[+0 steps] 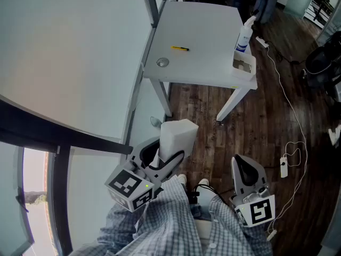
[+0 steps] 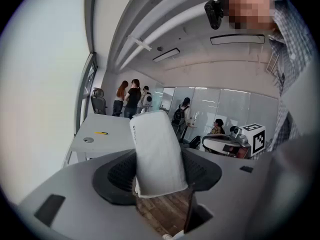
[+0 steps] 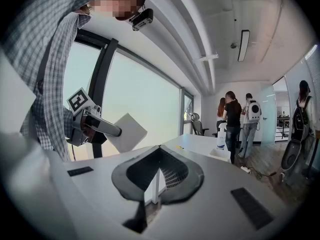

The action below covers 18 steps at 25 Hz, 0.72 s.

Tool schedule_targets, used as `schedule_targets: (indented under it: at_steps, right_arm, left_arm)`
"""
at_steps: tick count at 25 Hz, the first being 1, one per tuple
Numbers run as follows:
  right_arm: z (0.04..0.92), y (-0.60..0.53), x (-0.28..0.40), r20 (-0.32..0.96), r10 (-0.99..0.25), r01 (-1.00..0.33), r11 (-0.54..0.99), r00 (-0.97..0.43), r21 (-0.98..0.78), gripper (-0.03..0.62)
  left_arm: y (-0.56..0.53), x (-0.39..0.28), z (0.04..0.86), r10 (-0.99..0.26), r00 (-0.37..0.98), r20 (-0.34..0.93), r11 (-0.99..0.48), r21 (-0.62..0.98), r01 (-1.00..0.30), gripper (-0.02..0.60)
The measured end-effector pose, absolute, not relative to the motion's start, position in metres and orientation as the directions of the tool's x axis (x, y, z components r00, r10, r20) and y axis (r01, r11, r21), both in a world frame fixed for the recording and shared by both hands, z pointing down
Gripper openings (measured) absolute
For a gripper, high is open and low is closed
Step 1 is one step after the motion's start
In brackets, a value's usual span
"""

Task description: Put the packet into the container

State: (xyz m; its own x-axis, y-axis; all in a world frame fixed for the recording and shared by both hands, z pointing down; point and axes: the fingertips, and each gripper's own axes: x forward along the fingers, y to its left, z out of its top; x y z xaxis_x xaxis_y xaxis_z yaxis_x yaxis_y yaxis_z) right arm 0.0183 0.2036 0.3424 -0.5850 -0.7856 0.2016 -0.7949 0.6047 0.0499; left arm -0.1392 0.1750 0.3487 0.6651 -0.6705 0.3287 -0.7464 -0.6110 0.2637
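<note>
My left gripper (image 1: 166, 154) is shut on a white packet (image 1: 178, 135), held low in front of the person's checked trousers, well short of the table. In the left gripper view the packet (image 2: 157, 154) stands upright between the dark pads (image 2: 120, 176). The right gripper view shows the same packet (image 3: 126, 132) sticking out of the left gripper (image 3: 102, 129). A white open container (image 1: 244, 65) sits at the right edge of the white table (image 1: 202, 36). My right gripper (image 1: 241, 163) hangs at the right with nothing in it; its jaws meet in a thin line (image 3: 159, 173).
A spray bottle (image 1: 243, 35) stands by the container. A yellow pen (image 1: 180, 48) and a round grommet (image 1: 162, 62) lie on the table. White cables and a power strip (image 1: 284, 167) trail over the wooden floor. A glass wall runs along the left. Several people (image 2: 132, 98) stand far off.
</note>
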Motion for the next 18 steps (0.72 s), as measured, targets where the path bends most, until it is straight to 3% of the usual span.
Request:
schedule_targets:
  at_steps: [18]
  right_arm:
    - [0.3416,0.1997,0.0231,0.193,-0.792,-0.803,0.596,-0.58,0.033,0.014]
  left_arm:
    - [0.1764,-0.1376,0.35,-0.674,0.658,0.337,-0.602,0.265,-0.753,0.268]
